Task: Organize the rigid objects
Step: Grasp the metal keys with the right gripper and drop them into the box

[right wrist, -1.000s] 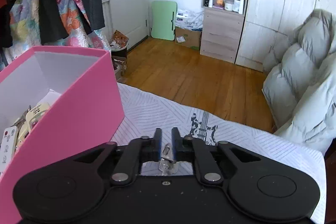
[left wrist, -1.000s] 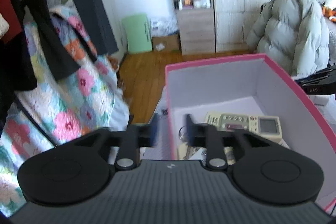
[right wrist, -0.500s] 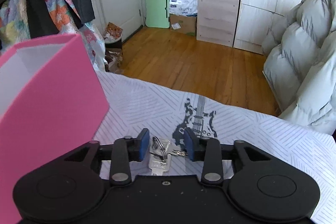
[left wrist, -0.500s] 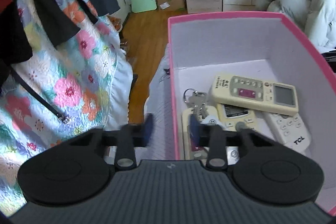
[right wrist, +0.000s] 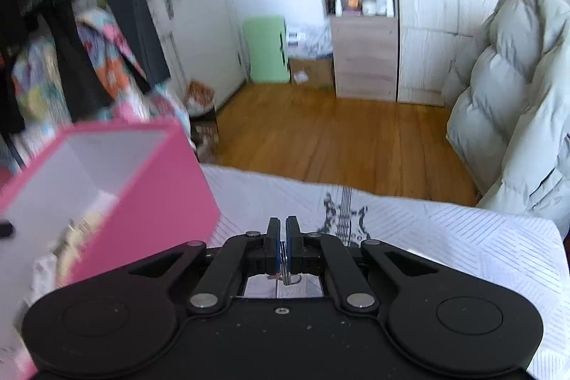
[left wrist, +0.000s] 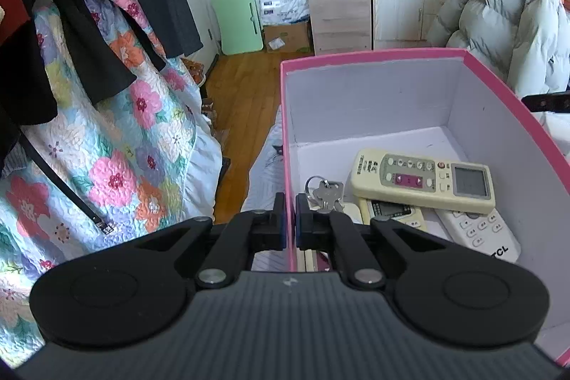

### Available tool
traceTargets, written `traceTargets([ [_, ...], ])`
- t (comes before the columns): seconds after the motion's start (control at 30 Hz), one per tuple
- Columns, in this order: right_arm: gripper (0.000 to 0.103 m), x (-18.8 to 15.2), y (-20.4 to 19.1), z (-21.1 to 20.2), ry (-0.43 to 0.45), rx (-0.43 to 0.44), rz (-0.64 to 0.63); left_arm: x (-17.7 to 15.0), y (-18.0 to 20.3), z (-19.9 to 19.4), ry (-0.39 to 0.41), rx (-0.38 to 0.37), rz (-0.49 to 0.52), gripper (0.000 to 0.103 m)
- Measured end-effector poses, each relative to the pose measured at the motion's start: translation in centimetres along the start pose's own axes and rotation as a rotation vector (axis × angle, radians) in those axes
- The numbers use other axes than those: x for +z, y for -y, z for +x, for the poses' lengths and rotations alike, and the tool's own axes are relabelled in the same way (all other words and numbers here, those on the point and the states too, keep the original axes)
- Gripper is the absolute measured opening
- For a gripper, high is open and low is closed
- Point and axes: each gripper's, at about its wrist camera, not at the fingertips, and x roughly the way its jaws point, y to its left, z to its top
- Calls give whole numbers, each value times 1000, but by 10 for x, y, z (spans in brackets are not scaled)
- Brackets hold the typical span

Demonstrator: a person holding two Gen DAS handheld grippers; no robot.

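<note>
White patterned bedcover [right wrist: 445,237] is carrying pink box [left wrist: 498,102]; left tongs [left wrist: 289,218] are clamping its near-left wall, right tongs [right wrist: 282,243] are pinching keys [right wrist: 285,267].

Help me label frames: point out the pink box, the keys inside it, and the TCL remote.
pink box [left wrist: 370,56], left wrist view, far rim
keys [left wrist: 326,193], left wrist view, key heads
TCL remote [left wrist: 481,232], left wrist view, keypad
</note>
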Motion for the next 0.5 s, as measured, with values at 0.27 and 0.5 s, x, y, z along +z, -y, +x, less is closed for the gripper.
traceTargets([
  [0.27,4,22,-41,-72,170,60,-65,-1,1,-2,19,7,0,4],
  [0.5,1,35,-104,-107,226,227,-180,-1,1,-2,21,11,1,4],
])
